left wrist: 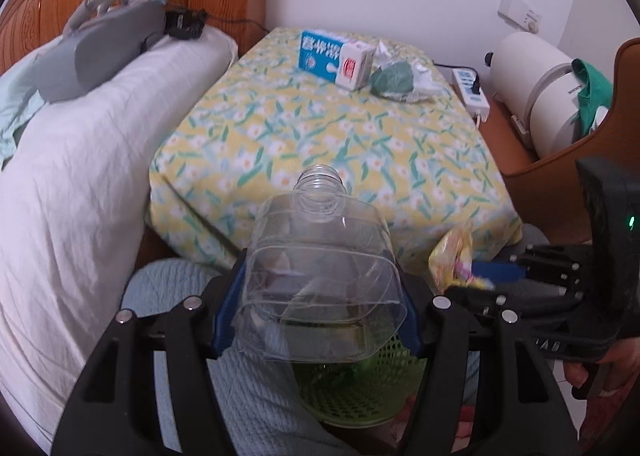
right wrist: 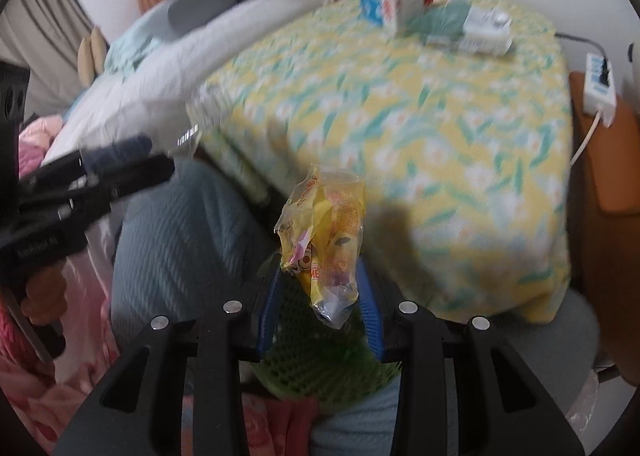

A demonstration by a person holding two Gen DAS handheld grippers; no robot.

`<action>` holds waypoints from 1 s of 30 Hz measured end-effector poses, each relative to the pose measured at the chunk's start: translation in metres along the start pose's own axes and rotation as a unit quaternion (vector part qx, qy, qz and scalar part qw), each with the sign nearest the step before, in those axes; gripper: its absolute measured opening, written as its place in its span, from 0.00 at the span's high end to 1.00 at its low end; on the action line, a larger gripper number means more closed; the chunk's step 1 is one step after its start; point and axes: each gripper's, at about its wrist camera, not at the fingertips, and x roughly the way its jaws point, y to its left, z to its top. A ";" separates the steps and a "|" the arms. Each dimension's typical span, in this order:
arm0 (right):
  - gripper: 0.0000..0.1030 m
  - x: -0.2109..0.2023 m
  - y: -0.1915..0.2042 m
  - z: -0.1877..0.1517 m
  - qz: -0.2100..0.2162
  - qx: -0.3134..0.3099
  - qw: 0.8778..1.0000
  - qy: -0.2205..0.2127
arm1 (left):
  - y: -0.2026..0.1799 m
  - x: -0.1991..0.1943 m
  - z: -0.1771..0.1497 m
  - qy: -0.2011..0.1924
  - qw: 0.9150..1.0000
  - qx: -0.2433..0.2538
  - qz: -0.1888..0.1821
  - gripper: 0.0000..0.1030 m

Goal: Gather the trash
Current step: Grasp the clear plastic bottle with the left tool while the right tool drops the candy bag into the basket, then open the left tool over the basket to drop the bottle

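**Both grippers loaded above the green basket**

Green perforated plastic basket (left wrist: pixel 360 384): bottom centre of the left wrist view, seen partly through the bottle; also bottom centre of the right wrist view (right wrist: pixel 320 372). Its contents are too hidden to tell.

Your left gripper (left wrist: pixel 318 304): blue pads part-way apart, pressed on both sides of a clear, square-shouldered plastic bottle (left wrist: pixel 320 268). No cap; the threaded neck points away toward the bed. The bottle looks empty.

Your right gripper (right wrist: pixel 320 304): jaws fairly narrow, with a crumpled yellow printed plastic wrapper (right wrist: pixel 324 240) standing up between the blue pads. The picture is blurred, so the exact contact of the pads is hard to judge, but the wrapper hangs clear of any surface. It also shows at right centre of the left wrist view (left wrist: pixel 454 256).

Yellow floral-covered surface (left wrist: pixel 320 128), upper centre: a blue and white carton (left wrist: pixel 320 54), a small white carton with a red label (left wrist: pixel 354 66) touching it, and a crumpled green and white bag (left wrist: pixel 396 82) just beside.
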 end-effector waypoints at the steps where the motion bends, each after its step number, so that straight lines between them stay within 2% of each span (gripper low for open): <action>1: 0.65 0.006 0.002 -0.005 0.003 -0.002 1.000 0.013 | 0.002 0.002 -0.003 0.003 1.000 -0.003 0.004 0.41; 2: 0.65 0.019 0.005 -0.013 0.006 -0.005 0.999 0.036 | 0.004 0.003 -0.004 0.006 1.000 -0.004 0.007 0.41; 7: 0.62 0.060 0.011 -0.035 0.010 -0.010 0.996 0.090 | 0.007 0.012 -0.014 0.020 1.000 -0.008 0.011 0.41; 9: 0.55 0.076 0.011 -0.039 -0.002 -0.008 0.994 0.106 | 0.005 0.014 -0.017 0.024 1.000 -0.006 0.011 0.41; 11: 0.39 0.080 0.009 -0.041 -0.005 -0.001 0.994 0.113 | 0.005 0.016 -0.019 0.026 1.000 -0.003 0.010 0.41; 12: 0.36 0.079 0.008 -0.040 -0.006 0.002 0.994 0.113 | 0.004 0.017 -0.020 0.028 1.000 -0.002 0.009 0.41; 14: 0.28 0.073 0.007 -0.038 -0.007 0.001 0.995 0.104 | 0.003 0.019 -0.022 0.031 0.999 -0.001 0.009 0.41; 19: 0.20 0.042 -0.001 -0.029 -0.026 0.007 0.998 0.061 | -0.001 0.027 -0.031 0.049 0.999 0.010 0.005 0.41; 24: 0.19 0.010 -0.010 -0.024 -0.054 0.013 0.998 0.023 | -0.010 0.038 -0.045 0.077 0.997 0.030 -0.005 0.41; 30: 0.16 -0.007 -0.028 -0.014 -0.073 0.024 0.997 -0.004 | -0.024 0.066 -0.061 0.127 0.990 0.050 -0.035 0.41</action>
